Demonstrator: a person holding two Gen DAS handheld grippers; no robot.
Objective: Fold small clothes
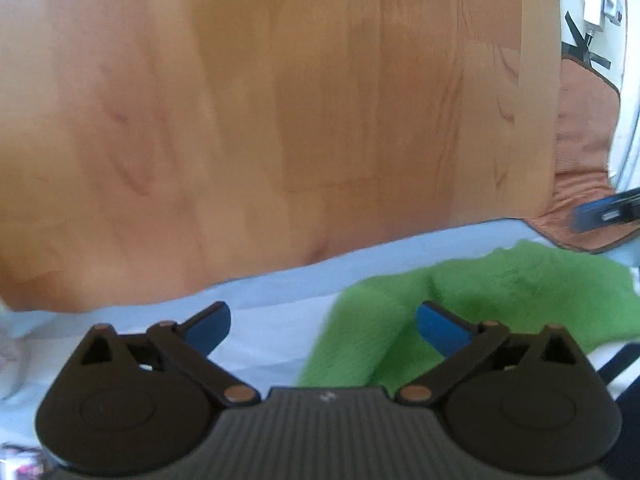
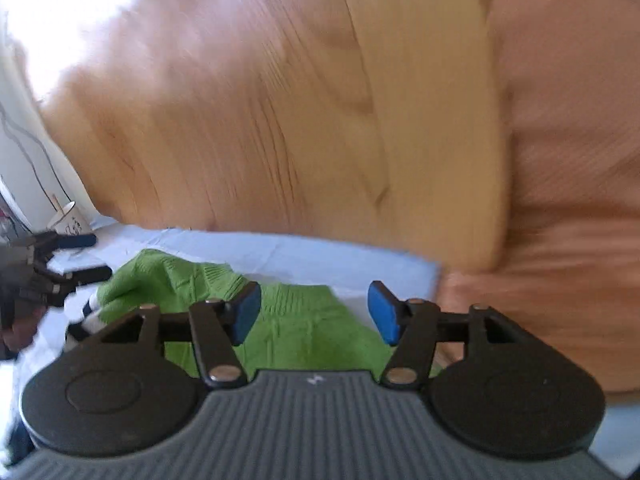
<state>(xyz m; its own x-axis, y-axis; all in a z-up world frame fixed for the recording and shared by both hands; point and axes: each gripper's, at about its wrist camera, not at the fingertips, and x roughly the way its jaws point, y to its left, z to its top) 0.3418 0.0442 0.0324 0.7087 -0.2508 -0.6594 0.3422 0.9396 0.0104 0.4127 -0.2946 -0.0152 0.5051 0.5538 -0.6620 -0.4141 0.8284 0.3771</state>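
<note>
A green knitted garment [image 1: 480,300] lies crumpled on a pale blue sheet [image 1: 260,292]. My left gripper [image 1: 324,326] hangs over the garment's left edge with its jaws wide open; the right blue pad [image 1: 438,328] is over the green cloth and nothing is pinched. In the right wrist view the garment [image 2: 296,332] lies below my right gripper [image 2: 315,312], which is open with nothing between its pads. The left gripper [image 2: 72,256] shows at that view's left edge, and the right gripper's blue tip [image 1: 604,210] at the left wrist view's right edge.
A wooden panel [image 1: 300,100] rises behind the sheet. An orange-brown cushion [image 2: 568,200] lies to the right. A paper cup [image 2: 68,220] stands at the far left by a white wall with a cable. A black-and-white striped cloth [image 2: 86,314] peeks out beside the garment.
</note>
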